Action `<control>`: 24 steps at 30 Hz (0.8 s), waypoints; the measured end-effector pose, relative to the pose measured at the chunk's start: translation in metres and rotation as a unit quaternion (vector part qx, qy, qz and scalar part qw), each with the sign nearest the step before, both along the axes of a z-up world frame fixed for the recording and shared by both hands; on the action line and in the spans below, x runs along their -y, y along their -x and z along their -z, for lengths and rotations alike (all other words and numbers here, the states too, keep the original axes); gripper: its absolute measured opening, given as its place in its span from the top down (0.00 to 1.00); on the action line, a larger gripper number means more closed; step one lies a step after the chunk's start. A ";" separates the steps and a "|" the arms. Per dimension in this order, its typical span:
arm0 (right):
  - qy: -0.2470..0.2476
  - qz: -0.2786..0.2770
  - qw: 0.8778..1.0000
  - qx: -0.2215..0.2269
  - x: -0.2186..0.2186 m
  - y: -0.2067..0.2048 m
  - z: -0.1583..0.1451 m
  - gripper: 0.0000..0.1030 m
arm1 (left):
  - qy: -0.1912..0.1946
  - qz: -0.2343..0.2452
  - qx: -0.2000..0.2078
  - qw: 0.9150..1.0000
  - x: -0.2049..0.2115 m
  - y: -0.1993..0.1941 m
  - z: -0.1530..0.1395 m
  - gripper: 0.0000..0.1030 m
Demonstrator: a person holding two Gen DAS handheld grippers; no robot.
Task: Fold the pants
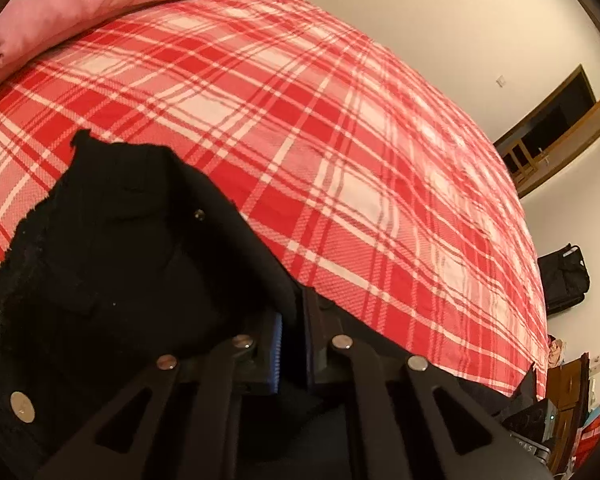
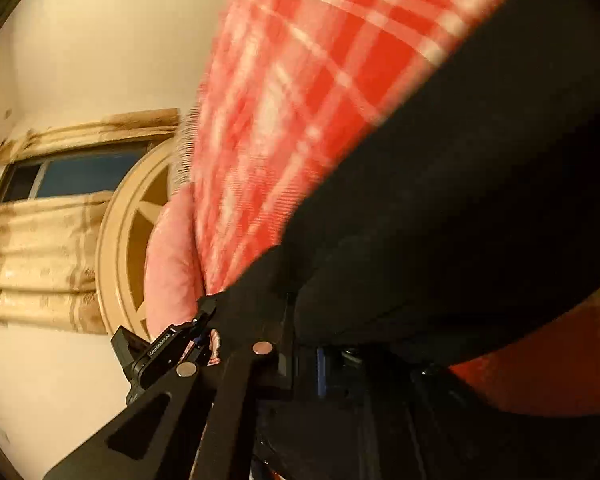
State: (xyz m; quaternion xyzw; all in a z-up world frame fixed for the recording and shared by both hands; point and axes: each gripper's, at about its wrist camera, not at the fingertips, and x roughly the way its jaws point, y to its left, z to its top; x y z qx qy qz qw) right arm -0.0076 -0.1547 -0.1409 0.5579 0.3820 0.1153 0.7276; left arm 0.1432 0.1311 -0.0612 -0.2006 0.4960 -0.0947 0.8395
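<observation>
Black pants [image 1: 112,248]: matt cloth, fuzzy raw edge. Plaid bedspread [image 1: 340,140]: woven cloth. Left gripper [image 1: 292,344]: matt black plastic, shiny metal rivets.

Black pants [image 1: 100,248], red-and-white plaid bedspread [image 1: 300,120], pink pillow [image 1: 92,0], cream wall [image 1: 480,20]

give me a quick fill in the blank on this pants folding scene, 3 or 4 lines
1. The pants held in the left tongs are ____ in colour.
2. The bedcover has a red and white ____ pattern.
3. The pillow at the head of the bed is ____.
4. In the right wrist view, the window shows beside the round ____.

Missing words: black; plaid; pink; headboard
</observation>
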 end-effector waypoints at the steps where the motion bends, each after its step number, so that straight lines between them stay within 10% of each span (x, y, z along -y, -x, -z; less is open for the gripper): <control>1: 0.007 0.000 1.000 0.023 0.000 0.002 -0.011 0.95 | 0.005 0.000 0.007 1.000 -0.001 0.003 -0.006 0.92; 16: 0.129 -0.067 0.966 0.215 -0.008 0.120 -0.102 0.95 | 0.048 0.008 0.119 0.992 -0.032 0.126 -0.084 0.92; 24: 0.186 -0.155 0.949 0.202 -0.038 0.184 -0.064 0.95 | 0.026 0.004 0.127 0.992 -0.050 0.198 -0.060 0.92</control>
